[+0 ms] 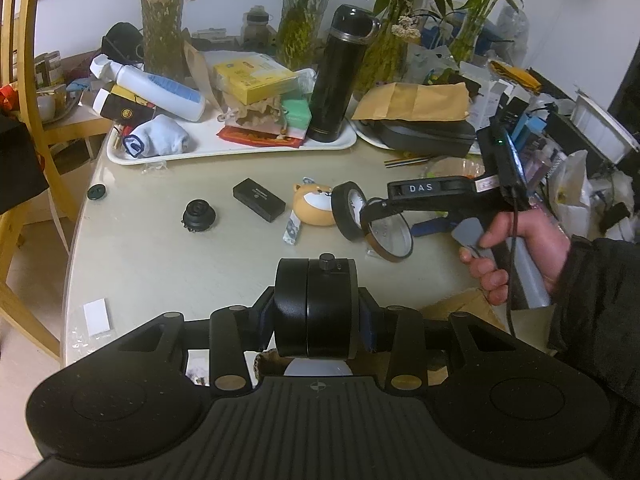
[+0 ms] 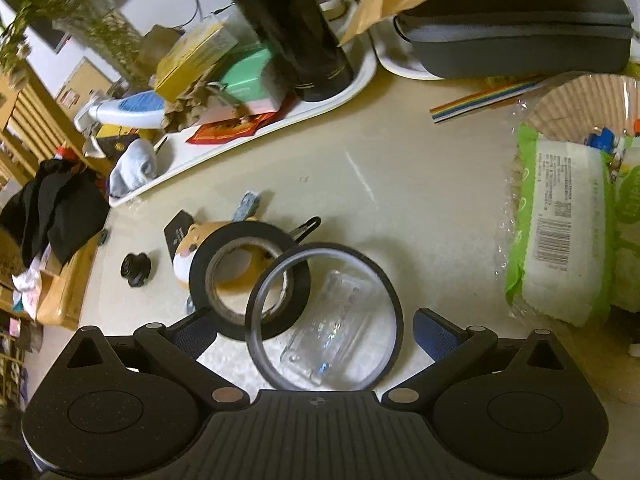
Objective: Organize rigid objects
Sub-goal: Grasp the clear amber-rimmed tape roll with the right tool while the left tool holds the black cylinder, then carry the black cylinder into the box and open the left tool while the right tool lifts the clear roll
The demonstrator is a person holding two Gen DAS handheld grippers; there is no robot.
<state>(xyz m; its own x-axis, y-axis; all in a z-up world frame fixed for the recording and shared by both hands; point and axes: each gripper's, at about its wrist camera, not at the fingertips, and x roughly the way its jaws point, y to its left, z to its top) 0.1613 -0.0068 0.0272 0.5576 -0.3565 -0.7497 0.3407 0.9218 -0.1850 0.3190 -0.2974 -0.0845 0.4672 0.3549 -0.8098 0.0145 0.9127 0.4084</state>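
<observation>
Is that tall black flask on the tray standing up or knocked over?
Upright. The black flask stands on its base in the white tray, lid on top.

Black two-part disc case (image 1: 314, 308): upright on edge, small knob on top, clamped between the left gripper (image 1: 316, 320) pads above the worktop (image 1: 160, 264).

Black tape roll (image 2: 244, 276): wide band, cardboard core, tilted, overlapping the thin ring.

Thin dark ring roll (image 2: 326, 316): larger, narrow, between the right gripper (image 2: 316, 332) fingers, which stand wide apart; contact unclear.
</observation>
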